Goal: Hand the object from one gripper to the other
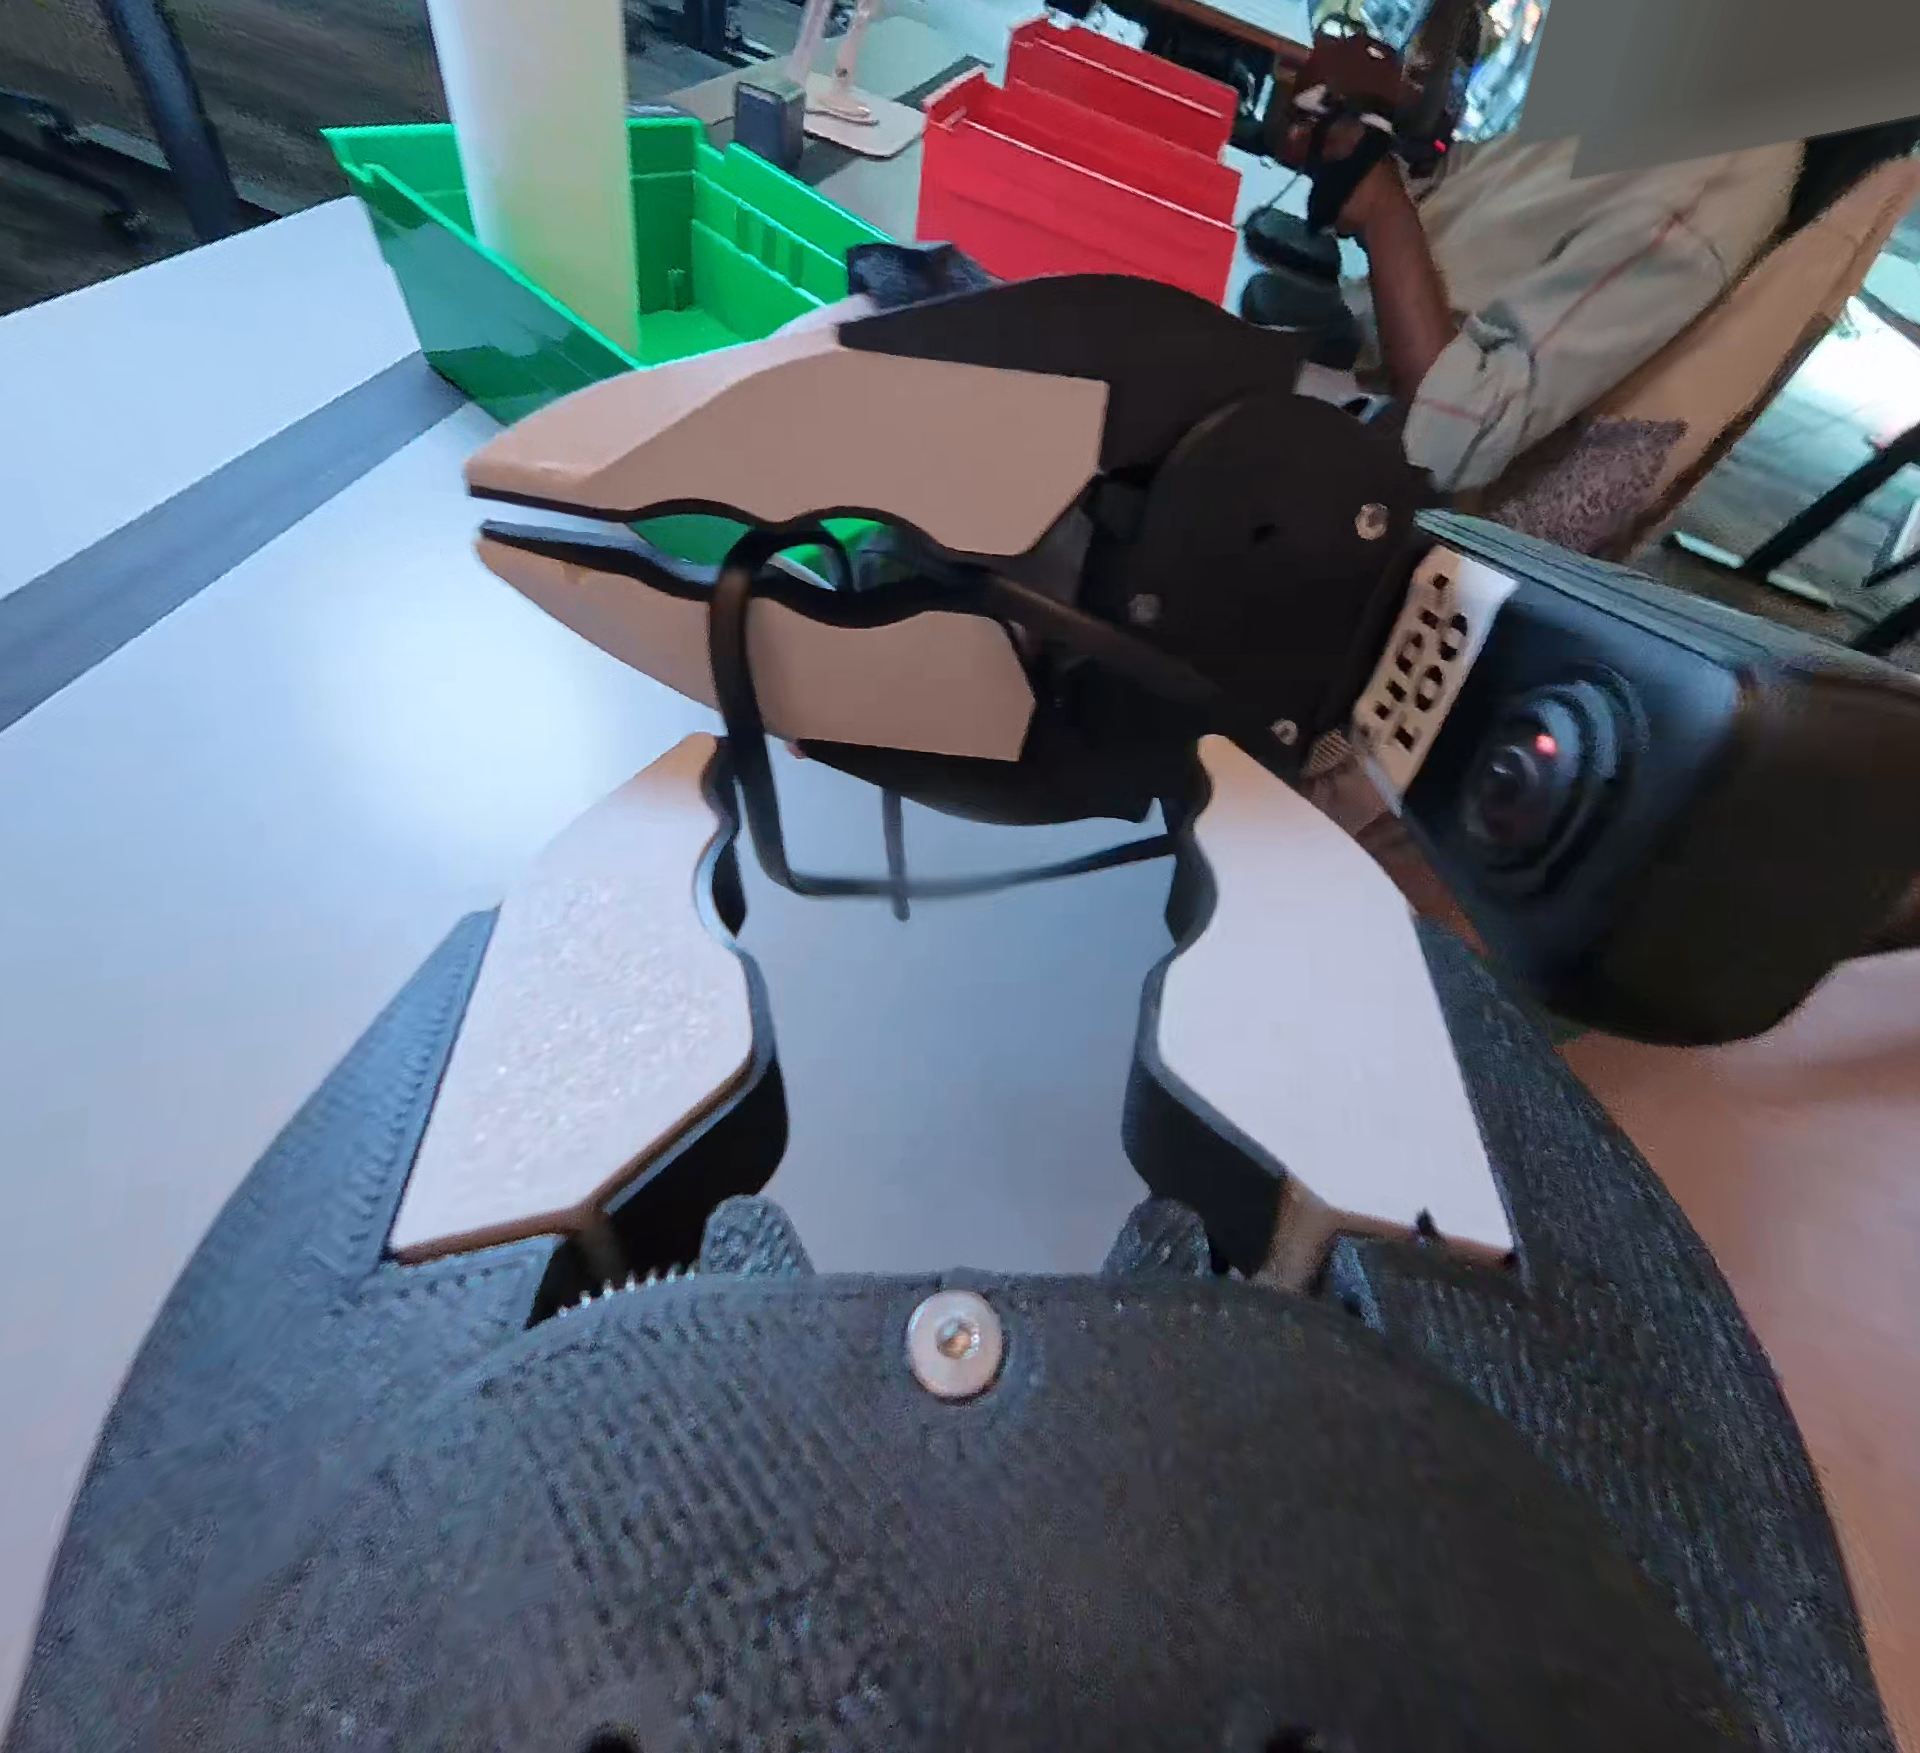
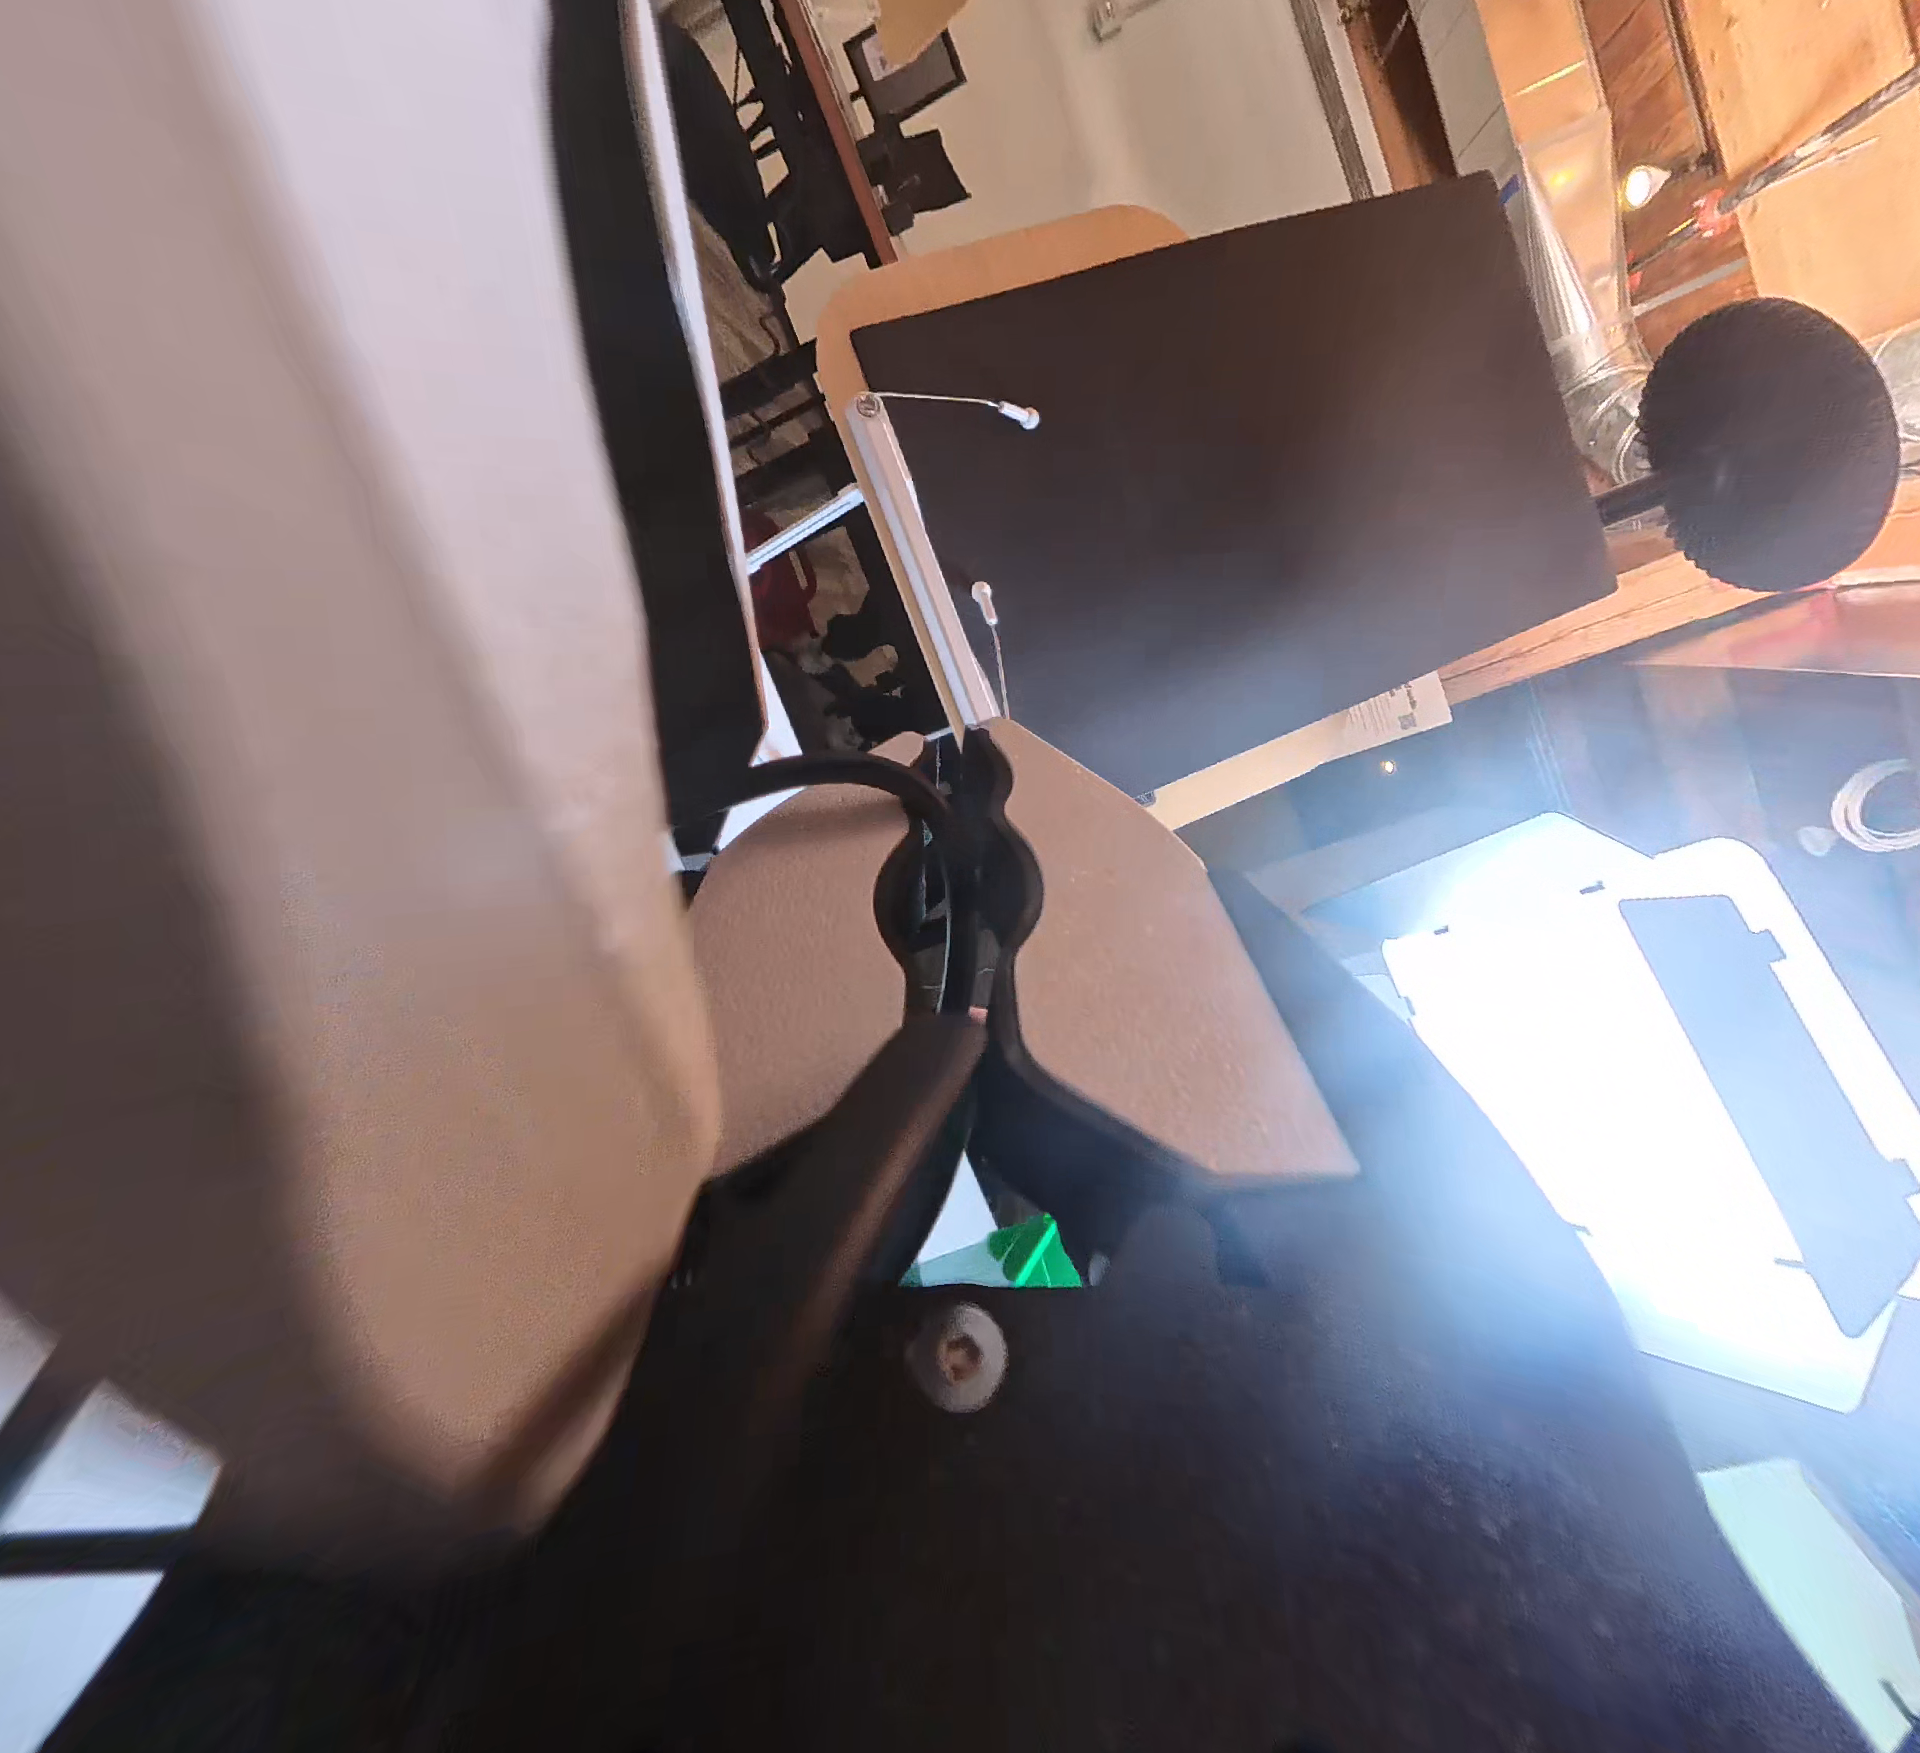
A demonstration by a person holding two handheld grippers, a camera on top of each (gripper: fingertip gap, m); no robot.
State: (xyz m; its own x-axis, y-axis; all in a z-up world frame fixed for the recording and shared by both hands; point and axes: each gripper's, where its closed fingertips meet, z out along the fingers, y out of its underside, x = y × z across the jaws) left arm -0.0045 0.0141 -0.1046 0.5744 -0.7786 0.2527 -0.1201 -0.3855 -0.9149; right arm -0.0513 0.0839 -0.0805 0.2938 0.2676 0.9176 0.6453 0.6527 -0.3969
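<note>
A thin black cable tie (image 1: 734, 664), bent into a loop, is the object. My right gripper (image 1: 480, 508) comes in from the right, lying on its side, and is shut on the tie. The loop hangs down between the fingers of my left gripper (image 1: 961, 799), which is open just below it; the loop seems to touch both fingertips. In the right wrist view my right gripper (image 2: 961, 753) is shut, with the black tie (image 2: 821, 770) curving out to the left. A finger (image 2: 312, 664) of the left gripper fills the left side there, blurred.
A green bin (image 1: 499, 332) holding a white bottle (image 1: 530, 145) stands on the grey table (image 1: 260, 768) beyond the grippers. A red bin (image 1: 1070, 176) stands behind it. A person's arm and sleeve (image 1: 1538, 301) are at the right.
</note>
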